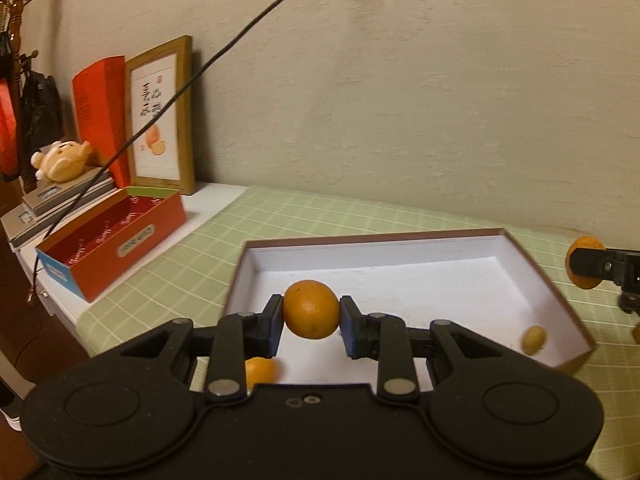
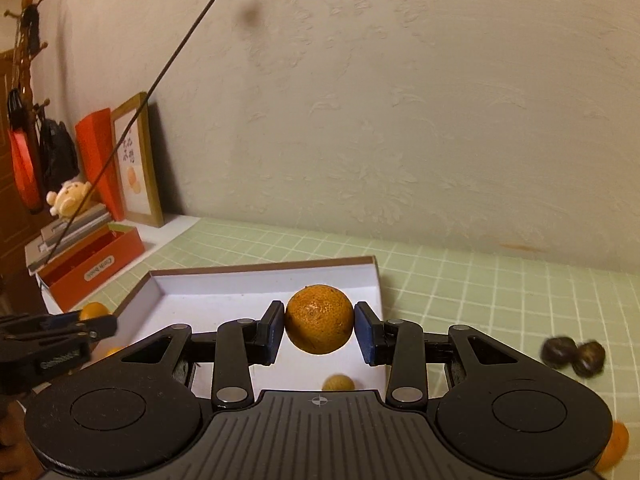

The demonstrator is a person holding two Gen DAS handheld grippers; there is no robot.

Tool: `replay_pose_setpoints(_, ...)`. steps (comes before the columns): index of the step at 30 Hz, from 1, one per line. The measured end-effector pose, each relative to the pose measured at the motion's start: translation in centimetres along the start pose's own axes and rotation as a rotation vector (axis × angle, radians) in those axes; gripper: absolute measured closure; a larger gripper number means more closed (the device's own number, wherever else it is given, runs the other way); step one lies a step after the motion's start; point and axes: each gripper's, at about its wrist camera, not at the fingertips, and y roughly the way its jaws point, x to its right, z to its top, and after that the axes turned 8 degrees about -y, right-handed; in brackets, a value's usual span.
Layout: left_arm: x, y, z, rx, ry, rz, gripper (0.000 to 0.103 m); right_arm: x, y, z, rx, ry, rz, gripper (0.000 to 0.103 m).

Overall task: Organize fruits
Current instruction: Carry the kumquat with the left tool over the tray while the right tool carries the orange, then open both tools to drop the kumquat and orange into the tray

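Observation:
My left gripper (image 1: 311,322) is shut on a smooth orange (image 1: 311,309) and holds it above the near part of a shallow white box (image 1: 400,258). My right gripper (image 2: 319,330) is shut on a rough-skinned orange (image 2: 319,319) above the same box (image 2: 224,280). A small yellowish fruit (image 1: 534,339) lies in the box's right corner; it also shows in the right wrist view (image 2: 338,383). Another orange (image 1: 259,372) lies under my left gripper. Each gripper shows in the other's view, the right one (image 1: 592,266) and the left one (image 2: 60,328).
A green checked cloth (image 2: 480,280) covers the table. An open red box (image 1: 112,236), a framed picture (image 1: 160,116), books and a plush toy (image 1: 62,160) stand at the left. Two dark round fruits (image 2: 572,356) and an orange (image 2: 614,452) lie right of the white box. A wall is behind.

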Motion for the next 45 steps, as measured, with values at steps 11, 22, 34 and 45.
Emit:
replay_pose_setpoints(11,-2.4,3.4,0.1,-0.051,-0.021,0.031,0.083,0.0,4.2,-0.8,-0.049,0.013,-0.012,0.065)
replay_pose_setpoints(22,-2.7,4.0,0.2,-0.071,-0.033,0.023,0.083,-0.2,4.8,-0.8,-0.055,0.028,-0.013,0.064)
replay_pose_setpoints(34,-2.3,5.1,0.3,-0.084,-0.032,0.021,0.082,0.1,5.4,-0.9,-0.079,0.027,-0.030,0.064)
replay_pose_setpoints(45,-2.1,5.6,0.3,-0.102,-0.040,0.011,0.078,0.1,5.8,-0.9,-0.087,0.034,-0.031,0.064)
